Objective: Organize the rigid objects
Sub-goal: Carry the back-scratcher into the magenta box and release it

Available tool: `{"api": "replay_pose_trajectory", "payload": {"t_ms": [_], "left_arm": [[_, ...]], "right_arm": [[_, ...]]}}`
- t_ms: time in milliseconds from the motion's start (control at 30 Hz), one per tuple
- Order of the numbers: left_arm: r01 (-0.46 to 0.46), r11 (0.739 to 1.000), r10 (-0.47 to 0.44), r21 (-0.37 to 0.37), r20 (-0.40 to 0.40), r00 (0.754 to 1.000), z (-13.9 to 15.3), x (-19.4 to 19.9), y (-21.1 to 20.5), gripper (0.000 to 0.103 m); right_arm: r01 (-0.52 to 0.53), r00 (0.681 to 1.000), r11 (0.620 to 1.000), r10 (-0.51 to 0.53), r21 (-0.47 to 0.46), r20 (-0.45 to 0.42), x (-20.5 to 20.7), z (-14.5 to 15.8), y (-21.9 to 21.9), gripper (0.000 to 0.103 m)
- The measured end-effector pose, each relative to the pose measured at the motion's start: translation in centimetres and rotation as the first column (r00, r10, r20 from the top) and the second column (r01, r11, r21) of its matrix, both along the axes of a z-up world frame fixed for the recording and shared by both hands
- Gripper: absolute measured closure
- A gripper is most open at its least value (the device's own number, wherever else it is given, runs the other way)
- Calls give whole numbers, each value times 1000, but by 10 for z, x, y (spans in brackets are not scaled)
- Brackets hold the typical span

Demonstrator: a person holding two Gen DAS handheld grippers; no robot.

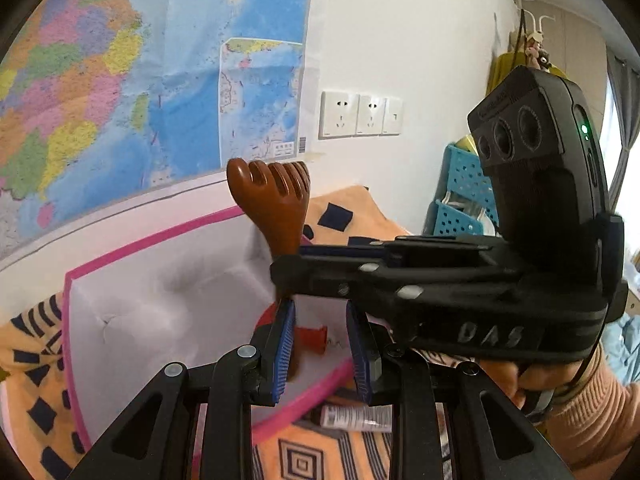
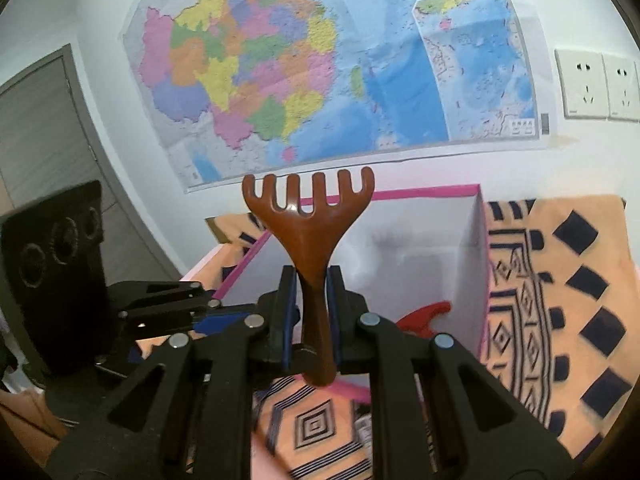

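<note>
Brown rake (image 2: 310,216), stem between right tongs (image 2: 312,316)

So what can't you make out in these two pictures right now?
- Red tool in the pink-rimmed box: mostly hidden behind the right claw and the brown rake-shaped scratcher in both views.
- Tube on the cloth: label too small, partly covered by the left claw.
- Blue basket: contents blocked by the other gripper.

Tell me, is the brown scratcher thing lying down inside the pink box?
No, the brown scratcher stands upright in the air, pinched at its handle by the right gripper above the pink box.
</note>
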State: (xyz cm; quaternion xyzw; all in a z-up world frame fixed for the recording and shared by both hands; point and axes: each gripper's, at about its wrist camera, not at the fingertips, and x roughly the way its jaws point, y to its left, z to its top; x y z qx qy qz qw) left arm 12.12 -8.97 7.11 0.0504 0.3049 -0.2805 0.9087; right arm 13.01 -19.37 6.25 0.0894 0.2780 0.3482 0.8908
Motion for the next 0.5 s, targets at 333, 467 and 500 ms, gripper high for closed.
{"api": "replay_pose_trajectory", "payload": {"t_ms": [333, 467, 500], "left_arm": [[-15, 1000, 13, -20, -108, 994, -26, 38, -9, 77], [-26, 1000, 25, -5, -146, 989, -39, 46, -7, 77], [-33, 999, 33, 0, -152, 988, -42, 47, -6, 77]], "right_arm": [[39, 998, 997, -42, -68, -47, 31, -18, 4, 90], [49, 994, 996, -55, -72, -91, 39, -27, 0, 92], [59, 993, 995, -66, -79, -95, 40, -28, -1, 92]]}}
